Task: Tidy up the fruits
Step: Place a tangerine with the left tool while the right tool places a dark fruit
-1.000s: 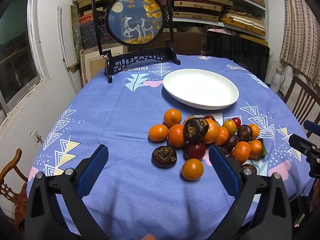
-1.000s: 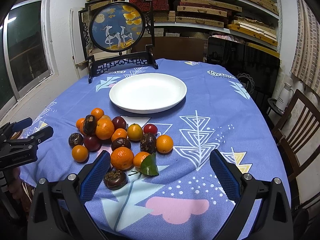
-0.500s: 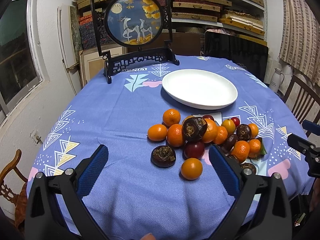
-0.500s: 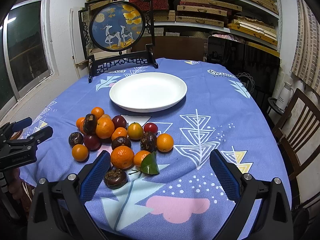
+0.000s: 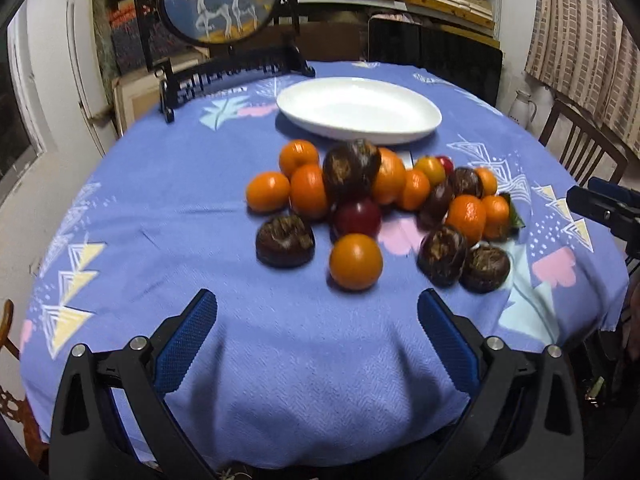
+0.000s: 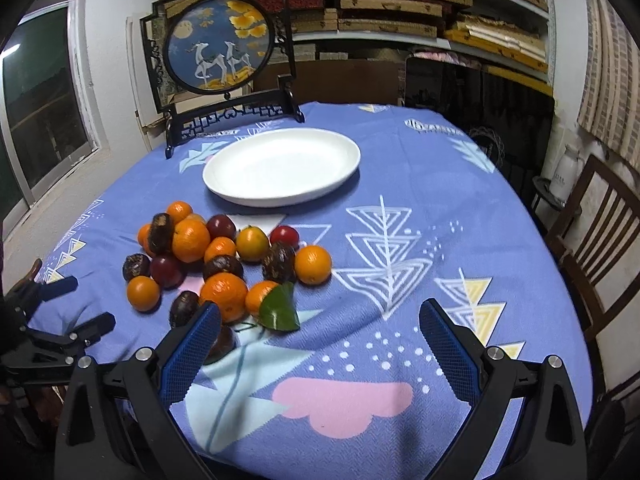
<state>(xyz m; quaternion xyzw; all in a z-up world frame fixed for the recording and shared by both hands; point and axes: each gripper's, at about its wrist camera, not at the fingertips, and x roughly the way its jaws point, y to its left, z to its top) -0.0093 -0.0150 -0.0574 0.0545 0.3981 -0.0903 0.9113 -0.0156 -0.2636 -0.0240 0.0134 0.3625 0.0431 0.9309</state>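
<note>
The left black plastic two-finger gripper is fitted with blue ribbed rubber finger pads and round silver screws on its angular arms. The right black plastic two-finger gripper is built alike, blue-padded and silver-screwed.

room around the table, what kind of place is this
Probably a home dining room doubling as storage: a cloth-covered round table with wooden chairs, wall shelves stacked with flat boxes, and a decorative deer screen.
</note>
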